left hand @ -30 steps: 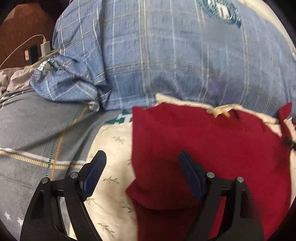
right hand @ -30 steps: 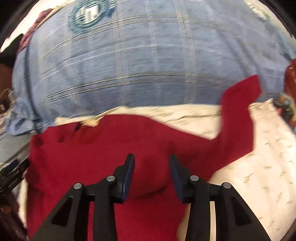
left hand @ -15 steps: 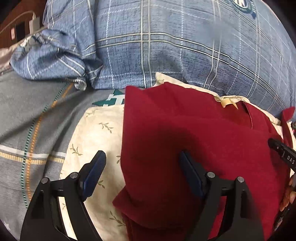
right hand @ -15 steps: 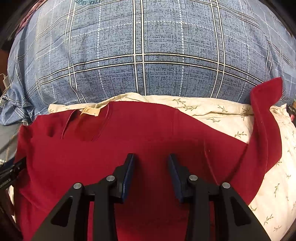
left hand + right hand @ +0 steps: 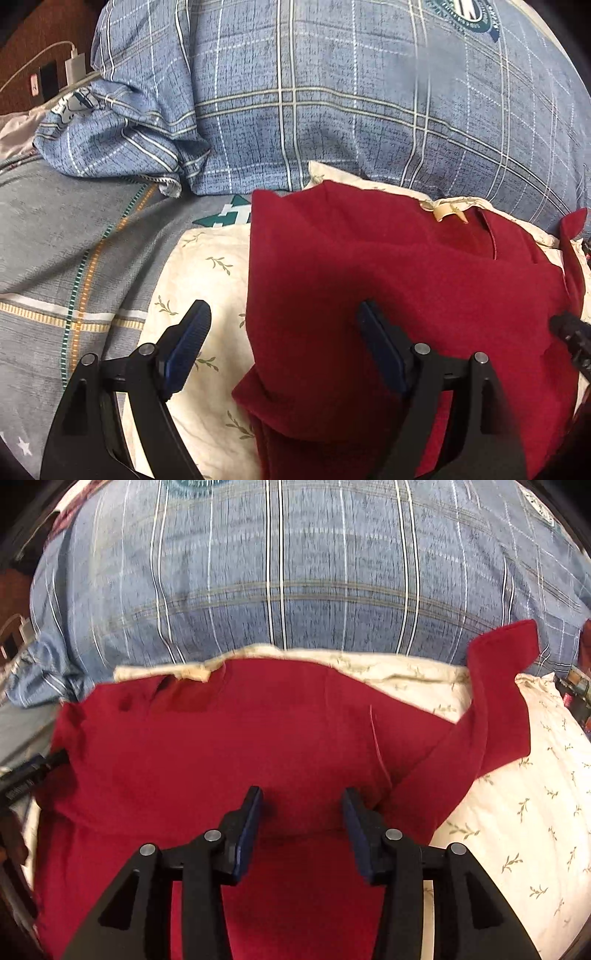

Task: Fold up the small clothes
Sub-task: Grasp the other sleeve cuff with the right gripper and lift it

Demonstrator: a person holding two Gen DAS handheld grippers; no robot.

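A dark red shirt (image 5: 406, 280) lies on a cream leaf-print cloth (image 5: 207, 280), collar and tan label (image 5: 445, 212) at the far side. Its left side is folded over the body. My left gripper (image 5: 282, 332) is open and empty, straddling the shirt's left folded edge. In the right wrist view the shirt (image 5: 229, 746) fills the middle, with its right sleeve (image 5: 495, 709) spread out to the right. My right gripper (image 5: 301, 812) is open over the shirt's body, holding nothing.
A large blue plaid pillow (image 5: 332, 99) lies just behind the shirt and also shows in the right wrist view (image 5: 295, 572). A grey striped bedsheet (image 5: 66, 258) is to the left. A white charger and cable (image 5: 74, 66) sit at the far left.
Both grippers shifted slightly over the shirt. The right gripper's jaws have opened a little wider. The shirt lies much as before.
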